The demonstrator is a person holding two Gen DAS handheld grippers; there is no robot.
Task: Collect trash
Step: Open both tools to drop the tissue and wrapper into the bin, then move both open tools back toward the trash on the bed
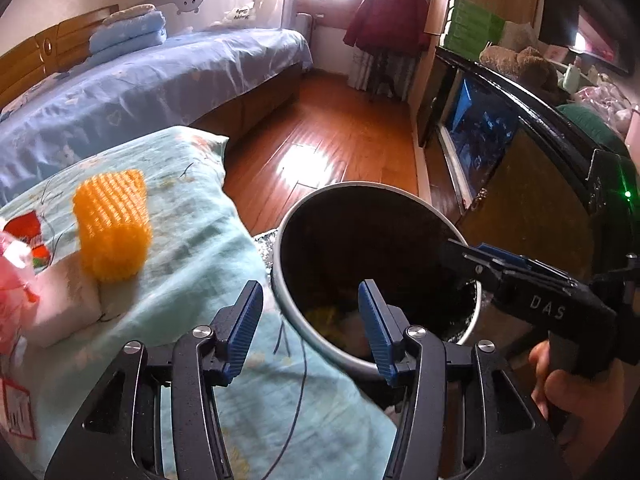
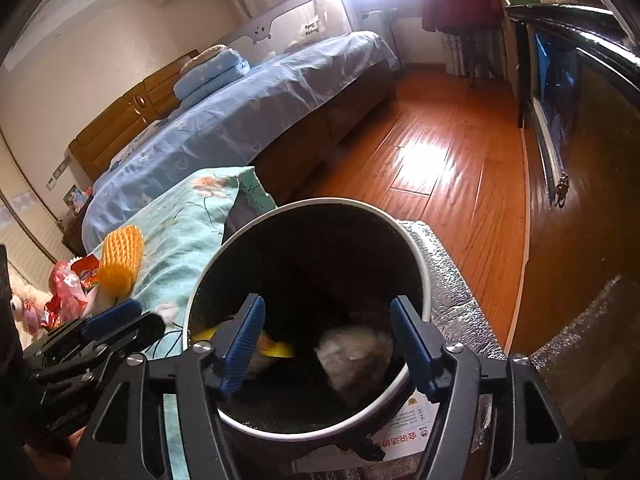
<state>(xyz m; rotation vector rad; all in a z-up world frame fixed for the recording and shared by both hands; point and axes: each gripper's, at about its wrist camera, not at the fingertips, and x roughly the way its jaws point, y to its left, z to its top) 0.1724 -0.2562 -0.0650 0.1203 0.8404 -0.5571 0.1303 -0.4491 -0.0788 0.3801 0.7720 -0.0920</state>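
Observation:
A round trash bin (image 1: 320, 204) with a white rim and black liner stands on the floor beside a teal-covered surface (image 1: 192, 248); it fills the middle of the right wrist view (image 2: 420, 264). Crumpled paper (image 2: 356, 354) and a yellow scrap (image 2: 278, 347) lie inside. An orange foam net (image 1: 114, 226) lies on the teal cloth, also in the right wrist view (image 2: 120, 256), with white tissue (image 1: 64, 308) and pink and red wrappers (image 2: 70, 284) beside it. My left gripper (image 1: 312, 308) is open and empty at the bin's near rim. My right gripper (image 2: 326, 326) is open and empty over the bin.
A bed (image 1: 152, 76) with a blue sheet lies behind. The wooden floor (image 1: 332, 132) runs to a dark cabinet (image 1: 500, 136) on the right. A silver mat (image 2: 452, 280) lies under the bin. A red coat (image 1: 388, 12) hangs by the window.

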